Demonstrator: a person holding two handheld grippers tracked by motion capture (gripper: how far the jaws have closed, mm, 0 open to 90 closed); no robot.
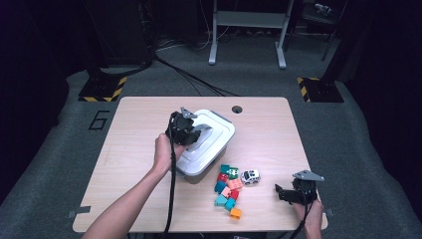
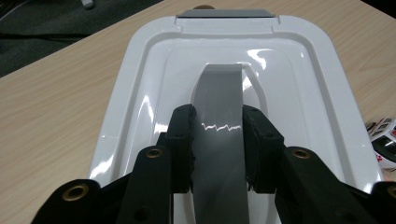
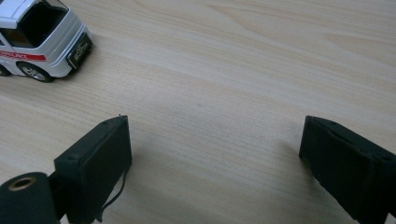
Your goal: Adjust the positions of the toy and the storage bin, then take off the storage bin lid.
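Clamping the grey handle (image 2: 218, 135) of a white lidded box (image 1: 206, 142), the left hand-held gripper (image 1: 186, 130) sits over the middle of the lid, its two black jaws pressed against either side of the glossy grey strap, as the left gripper view shows closely; the white lid (image 2: 140, 93) spreads out around the handle, with a grey latch (image 2: 226, 14) at its far edge. The box stands on the wooden table (image 1: 139, 129), a little left of centre, held from the near side by the person's left hand (image 1: 163, 152). Just beside the box's near right corner lies a cluster of coloured toy bricks (image 1: 228, 191) in teal, red, pink and orange, with a small white toy car (image 1: 250, 176) touching or nearly touching them on the right. The right hand-held gripper (image 1: 286, 194) rests low near the table's right front corner, well apart from the box, its jaws spread wide with bare wood between them; in the right gripper view the toy car (image 3: 39, 39) sits ahead to the upper left
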